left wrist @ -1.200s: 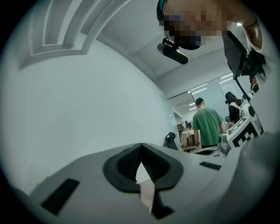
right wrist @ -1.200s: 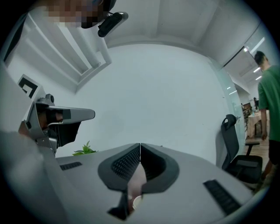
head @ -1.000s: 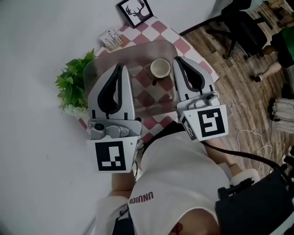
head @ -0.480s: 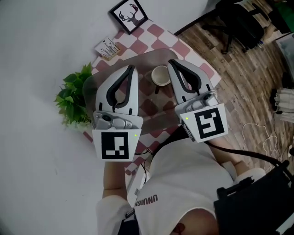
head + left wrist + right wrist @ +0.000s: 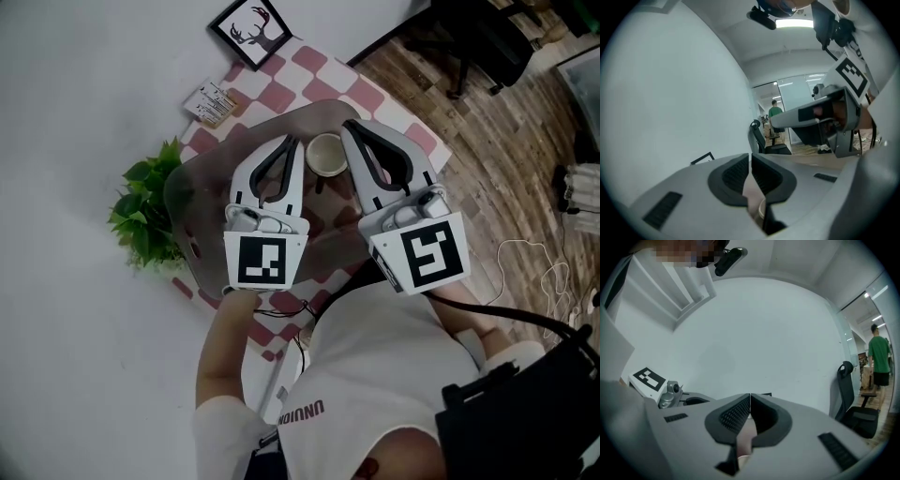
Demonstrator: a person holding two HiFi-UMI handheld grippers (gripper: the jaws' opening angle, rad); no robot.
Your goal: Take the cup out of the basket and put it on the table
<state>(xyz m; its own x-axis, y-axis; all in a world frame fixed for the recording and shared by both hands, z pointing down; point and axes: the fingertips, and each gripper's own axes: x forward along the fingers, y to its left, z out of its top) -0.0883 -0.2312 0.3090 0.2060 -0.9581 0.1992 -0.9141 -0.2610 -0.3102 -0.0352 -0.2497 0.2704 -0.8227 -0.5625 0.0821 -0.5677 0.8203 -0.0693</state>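
A cream cup (image 5: 325,155) stands upright inside a translucent basket (image 5: 190,208) on a pink checked cloth (image 5: 320,72). My left gripper (image 5: 292,142) hangs over the basket just left of the cup, its jaws shut on nothing. On the cup's right side my right gripper (image 5: 349,127) is also shut and empty. In the left gripper view the closed jaws (image 5: 750,157) meet, and a bit of the cup's rim (image 5: 761,211) shows below them. The right gripper view shows its own jaws (image 5: 750,397) closed against a white wall.
A framed deer picture (image 5: 250,30) and a small printed card (image 5: 214,101) lie at the cloth's far end. A green plant (image 5: 146,212) sits left of the basket. Wooden floor, an office chair (image 5: 473,37) and cables (image 5: 525,272) are to the right.
My left gripper has moved right, from the basket's left side to just beside the cup. The right gripper has stayed nearly in place. Both have remained shut.
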